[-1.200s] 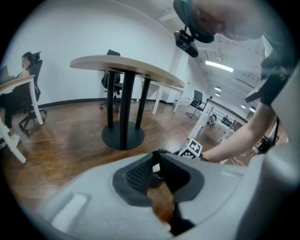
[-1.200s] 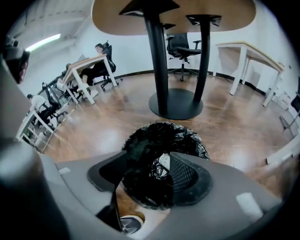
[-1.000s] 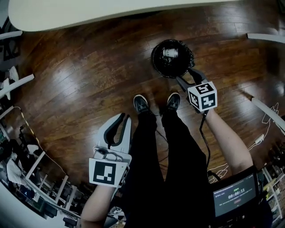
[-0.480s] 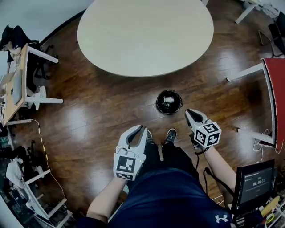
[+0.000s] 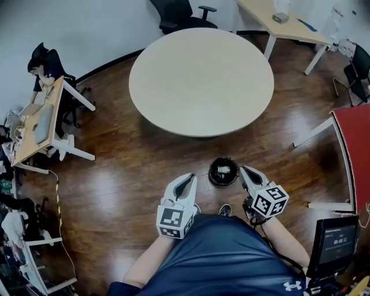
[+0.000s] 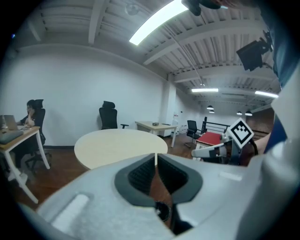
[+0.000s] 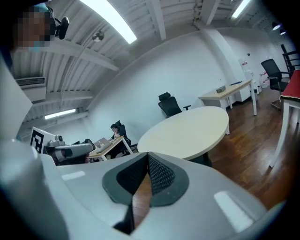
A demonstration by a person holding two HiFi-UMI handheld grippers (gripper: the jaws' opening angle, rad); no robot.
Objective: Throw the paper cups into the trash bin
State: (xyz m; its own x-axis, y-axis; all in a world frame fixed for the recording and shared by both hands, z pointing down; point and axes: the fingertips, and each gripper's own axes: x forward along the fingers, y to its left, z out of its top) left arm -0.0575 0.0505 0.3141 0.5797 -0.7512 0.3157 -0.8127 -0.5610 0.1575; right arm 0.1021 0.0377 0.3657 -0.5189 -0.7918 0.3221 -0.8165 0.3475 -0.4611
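Observation:
A small black trash bin (image 5: pixel 212 174) stands on the wooden floor just beyond the person's feet. Something pale, likely a paper cup (image 5: pixel 224 169), lies inside it. My left gripper (image 5: pixel 185 180) is held at the bin's left, shut and empty. My right gripper (image 5: pixel 245 173) is at the bin's right, also shut with nothing between its pads. In the left gripper view the jaw tips (image 6: pixel 155 157) meet, and the right gripper (image 6: pixel 208 151) shows off to the right. The right gripper view shows its own tips (image 7: pixel 148 154) closed and the left gripper (image 7: pixel 70 151) at the left.
A round beige table (image 5: pixel 202 81) stands beyond the bin. A person sits at a desk (image 5: pixel 40 124) on the left. An office chair (image 5: pixel 176 14) and another desk (image 5: pixel 283 26) are at the back. A red panel (image 5: pixel 355 144) and a screen (image 5: pixel 335 245) are on the right.
The head view has lifted from looking straight down at the bin to take in the room. The right gripper has drawn back from the bin's rim and shut. Both grippers now flank the bin.

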